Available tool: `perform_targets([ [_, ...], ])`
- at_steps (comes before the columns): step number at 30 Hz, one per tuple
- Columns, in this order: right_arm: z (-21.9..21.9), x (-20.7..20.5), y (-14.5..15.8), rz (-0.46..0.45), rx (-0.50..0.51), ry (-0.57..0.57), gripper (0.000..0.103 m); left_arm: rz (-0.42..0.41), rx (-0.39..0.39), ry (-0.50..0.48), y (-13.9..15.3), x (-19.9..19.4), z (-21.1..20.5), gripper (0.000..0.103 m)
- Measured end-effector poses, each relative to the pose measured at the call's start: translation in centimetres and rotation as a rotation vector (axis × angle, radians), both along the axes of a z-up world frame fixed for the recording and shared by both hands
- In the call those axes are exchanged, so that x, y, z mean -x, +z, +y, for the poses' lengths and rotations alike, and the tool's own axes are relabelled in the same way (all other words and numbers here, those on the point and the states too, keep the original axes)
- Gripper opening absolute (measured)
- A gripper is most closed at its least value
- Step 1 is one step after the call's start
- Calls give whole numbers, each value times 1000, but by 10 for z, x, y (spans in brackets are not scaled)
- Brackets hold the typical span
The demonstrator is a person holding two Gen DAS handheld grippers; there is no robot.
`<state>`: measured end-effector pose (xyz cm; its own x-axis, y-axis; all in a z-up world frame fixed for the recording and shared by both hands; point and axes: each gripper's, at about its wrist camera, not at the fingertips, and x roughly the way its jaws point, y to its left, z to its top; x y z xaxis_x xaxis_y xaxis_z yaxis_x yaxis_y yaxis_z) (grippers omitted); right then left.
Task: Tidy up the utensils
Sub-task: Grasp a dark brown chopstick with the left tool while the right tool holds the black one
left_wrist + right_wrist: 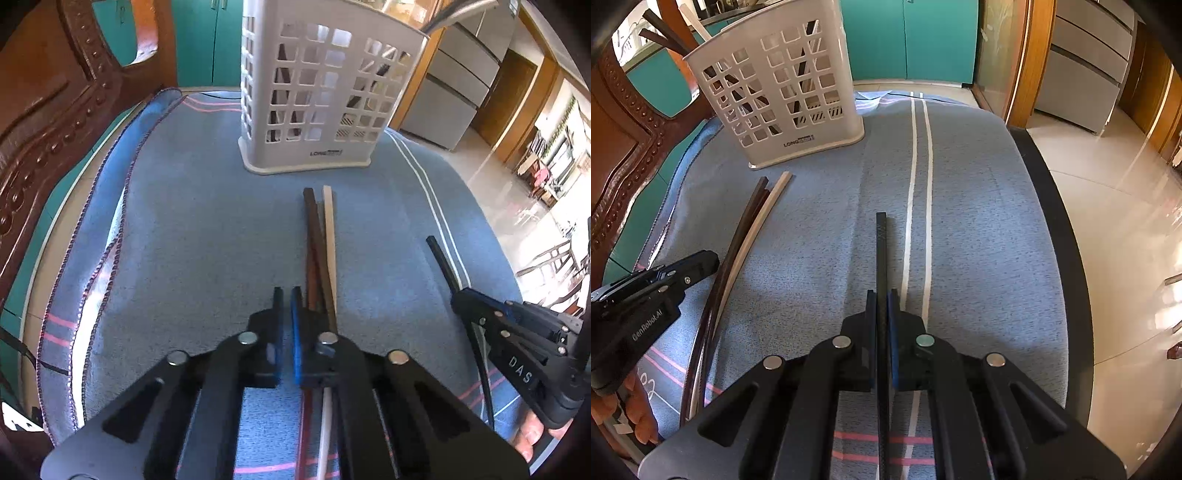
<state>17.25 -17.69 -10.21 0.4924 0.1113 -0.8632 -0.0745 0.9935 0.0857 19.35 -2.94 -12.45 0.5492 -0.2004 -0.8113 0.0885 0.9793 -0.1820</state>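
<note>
**Chopsticks: one black stick gripped, the rest waiting short of the holder**

Chopsticks are the job, and everything can be placed from the white perforated plastic utensil holder (783,85) standing upright at the far end of the blue-grey striped towel (820,236). Several dark and pale sticks already lean inside it, their tops poking above the rim.

Just in front of the holder's base lies a small bundle of dark brown and pale wooden chopsticks (320,243), flat on the towel, tips pointing toward it. The left gripper (287,299) sits at the near end of that bundle, beside it, not around it; its fingers are nearly together with nothing between them.

Further from the holder, off to the side of the bundle, the right gripper (882,299) has its fingers clamped on a slim black chopstick (881,251), which juts forward toward the holder.

To my eye the step is delivery. Much of the stick looks to trail behind the fingers, so I'd raise it well above the rim, tip it toward vertical, and lower it into an open compartment, releasing only once the end is inside, so the light holder isn't nudged or tipped.
</note>
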Motion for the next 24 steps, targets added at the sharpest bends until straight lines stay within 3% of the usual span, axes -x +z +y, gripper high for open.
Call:
perform_targets([
  [12, -2, 3, 4, -14, -36, -1, 7, -119, 117, 71, 29, 10, 28, 1],
  [21, -8, -1, 22, -60, -56, -3, 7, -90, 174, 118, 28, 7, 47, 1],
  [24, -6, -5, 19, -45, -45, 7, 8, -58, 194, 80, 21, 3, 41, 1],
])
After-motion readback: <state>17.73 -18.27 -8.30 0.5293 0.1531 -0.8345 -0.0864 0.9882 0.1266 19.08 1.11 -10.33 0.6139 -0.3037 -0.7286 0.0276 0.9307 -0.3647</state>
